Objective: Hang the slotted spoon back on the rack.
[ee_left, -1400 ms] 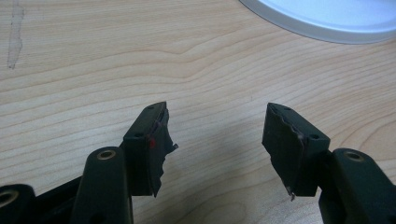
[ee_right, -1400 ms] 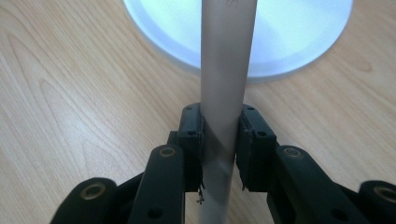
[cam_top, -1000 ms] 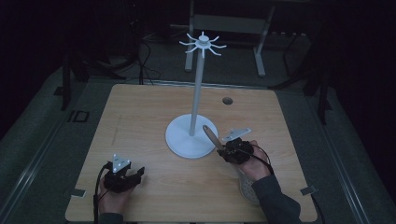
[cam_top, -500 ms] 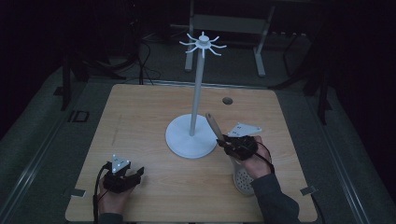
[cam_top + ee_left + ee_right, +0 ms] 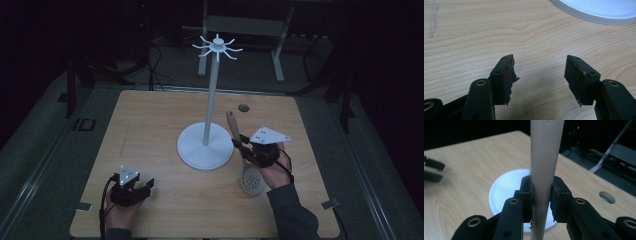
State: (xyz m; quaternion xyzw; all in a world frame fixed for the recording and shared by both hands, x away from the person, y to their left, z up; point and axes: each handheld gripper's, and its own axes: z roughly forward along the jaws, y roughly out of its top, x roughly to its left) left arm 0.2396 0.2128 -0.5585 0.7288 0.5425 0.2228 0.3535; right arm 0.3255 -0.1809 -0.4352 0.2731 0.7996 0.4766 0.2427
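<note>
Wood-grain table (image 5: 150,130), pale and rectangular, sits in a very dark room, with grey floor around it and a small round hole (image 5: 243,107) near its far edge. Behind the table I can make out metal frame legs and loose cables on the floor, but the darkness swallows most of that area.

At the table's centre stands a white rack (image 5: 212,95): a round flat base, a thin upright pole and a ring of short hooks on top.

My right gripper (image 5: 245,148), held in a hand just right of the rack's base, has its jaws pressed tight on the wooden handle of a slotted spoon (image 5: 252,180). From above, the handle slants up and away toward the pole, while the pale perforated bowl hangs low at the near side, close over the table; I cannot tell whether it touches the wood. In the right gripper view the handle rises between the two black jaws and runs off the top edge, so its tip is cut off there, and the white base lies behind it.

My left gripper (image 5: 142,187) is near the table's front left, well apart from the rack. In the left gripper view its jaws stand wide apart with bare wood between them, holding nothing. The rim of the white base is cut off at that view's top right corner.
</note>
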